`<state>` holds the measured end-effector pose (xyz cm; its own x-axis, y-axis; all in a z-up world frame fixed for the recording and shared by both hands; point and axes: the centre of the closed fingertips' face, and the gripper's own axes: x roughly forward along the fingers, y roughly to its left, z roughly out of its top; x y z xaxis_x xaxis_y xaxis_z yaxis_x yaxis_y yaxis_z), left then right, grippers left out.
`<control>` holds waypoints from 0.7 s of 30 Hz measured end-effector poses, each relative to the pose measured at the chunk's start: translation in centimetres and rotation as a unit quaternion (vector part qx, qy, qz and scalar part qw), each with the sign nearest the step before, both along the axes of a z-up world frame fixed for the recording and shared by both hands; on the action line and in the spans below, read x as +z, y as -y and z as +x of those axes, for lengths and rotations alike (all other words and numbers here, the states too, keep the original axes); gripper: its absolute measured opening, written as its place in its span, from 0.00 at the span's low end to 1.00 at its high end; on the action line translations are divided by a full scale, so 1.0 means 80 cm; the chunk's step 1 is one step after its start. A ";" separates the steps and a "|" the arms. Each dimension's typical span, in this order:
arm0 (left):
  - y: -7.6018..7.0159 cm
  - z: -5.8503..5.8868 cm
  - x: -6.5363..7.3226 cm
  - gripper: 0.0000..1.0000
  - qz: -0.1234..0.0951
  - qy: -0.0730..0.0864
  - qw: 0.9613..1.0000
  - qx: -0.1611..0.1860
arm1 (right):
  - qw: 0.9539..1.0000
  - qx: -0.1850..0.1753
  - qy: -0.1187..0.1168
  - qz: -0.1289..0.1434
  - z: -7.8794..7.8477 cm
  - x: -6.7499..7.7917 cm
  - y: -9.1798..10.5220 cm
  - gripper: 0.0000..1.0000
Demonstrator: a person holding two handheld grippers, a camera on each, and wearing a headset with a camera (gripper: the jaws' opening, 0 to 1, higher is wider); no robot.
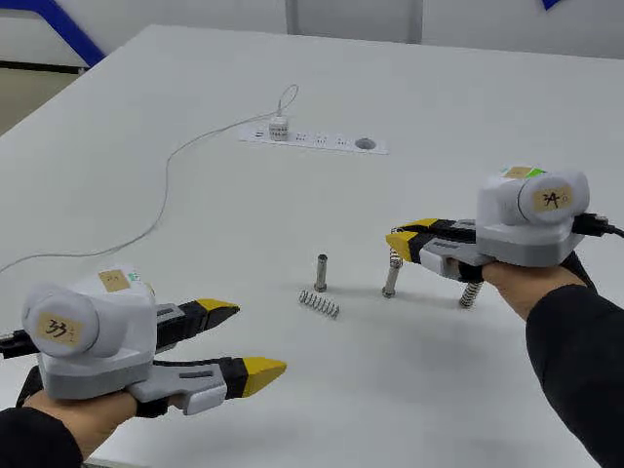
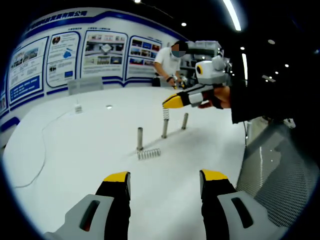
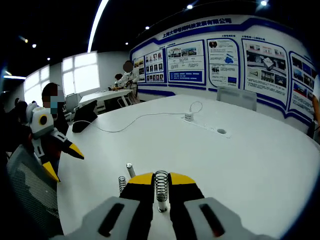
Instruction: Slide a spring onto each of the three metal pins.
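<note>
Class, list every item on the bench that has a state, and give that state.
Left gripper: open, empty.
Right gripper: shut on middle spring.
Middle spring: upright, at top of middle pin.
Left pin: upright, bare.
Right pin: upright, carrying right spring.
Loose spring: lying flat on table.
Plug: seated in power strip.

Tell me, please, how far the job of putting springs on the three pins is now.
One looks done: the rightmost pin in the head view wears a spring. In hand: the right gripper holds a second spring at the top of the middle pin. Left: the bare pin and the loose spring lying beside it; the left gripper is open and empty.
</note>
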<state>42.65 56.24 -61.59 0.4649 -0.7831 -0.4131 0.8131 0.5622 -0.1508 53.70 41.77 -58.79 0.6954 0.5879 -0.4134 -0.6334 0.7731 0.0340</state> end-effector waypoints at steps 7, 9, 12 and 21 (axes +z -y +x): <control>0.000 0.000 0.000 0.57 0.001 0.000 1.000 -0.001 | 1.000 -0.001 0.005 0.005 -0.002 -0.002 0.002 0.12; -0.001 0.000 0.000 0.57 0.001 0.001 1.000 0.000 | 1.000 -0.001 0.009 0.006 -0.001 -0.005 0.005 0.12; -0.001 0.001 0.000 0.57 0.001 0.001 1.000 0.000 | 1.000 -0.005 0.009 0.014 -0.003 -0.005 0.006 0.12; -0.001 0.000 0.000 0.57 0.001 0.000 1.000 0.000 | 1.000 -0.007 0.002 0.004 -0.005 -0.018 0.007 0.12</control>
<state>42.64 56.30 -61.62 0.4646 -0.7825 -0.4146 0.8135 0.5621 -0.1493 53.28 41.24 -60.22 0.7046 0.5822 -0.4056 -0.6234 0.7810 0.0382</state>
